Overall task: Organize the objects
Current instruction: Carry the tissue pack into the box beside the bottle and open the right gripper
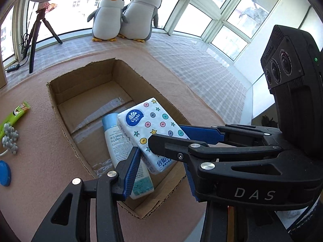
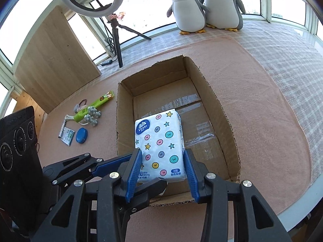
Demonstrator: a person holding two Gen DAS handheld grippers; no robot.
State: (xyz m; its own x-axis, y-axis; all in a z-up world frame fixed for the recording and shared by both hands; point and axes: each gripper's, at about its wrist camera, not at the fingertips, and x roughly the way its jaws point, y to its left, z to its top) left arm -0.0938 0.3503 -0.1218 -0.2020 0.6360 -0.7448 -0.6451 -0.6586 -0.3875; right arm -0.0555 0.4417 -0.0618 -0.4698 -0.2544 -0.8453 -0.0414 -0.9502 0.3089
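Right wrist view: one cardboard box (image 2: 222,109), open top, on a pink mat (image 2: 262,92). One tissue pack (image 2: 159,145) (white, coloured dots and stars, blue logo) sits over the box's near-left part. One bottle (image 1: 119,141), white with a pale blue cap, lies on the box floor under the pack; visible only from the left wrist view. Two penguin plushies (image 2: 203,8) stand side by side on the far sill. One ring light on a tripod (image 2: 117,32) at far left.

Loose items left of the box: one green tube (image 2: 94,104), one grey beaded piece (image 2: 92,115) touching it, one blue round lid (image 2: 81,135), one small packet (image 2: 67,136), one thin stick (image 2: 62,129); a couple more small bits beside the tube, too small to identify.

Right gripper (image 2: 163,173): blue pads on either side of the pack's near end, left pad touching, right pad at the edge; whether it is actually clamped, cannot tell. Body reaches in from the near side over the box's near wall.

Left gripper (image 1: 161,157): fingers spread wide, holding nothing, near end of pack and bottle between them. It comes in from the near-left, crossing under the right gripper's finger.
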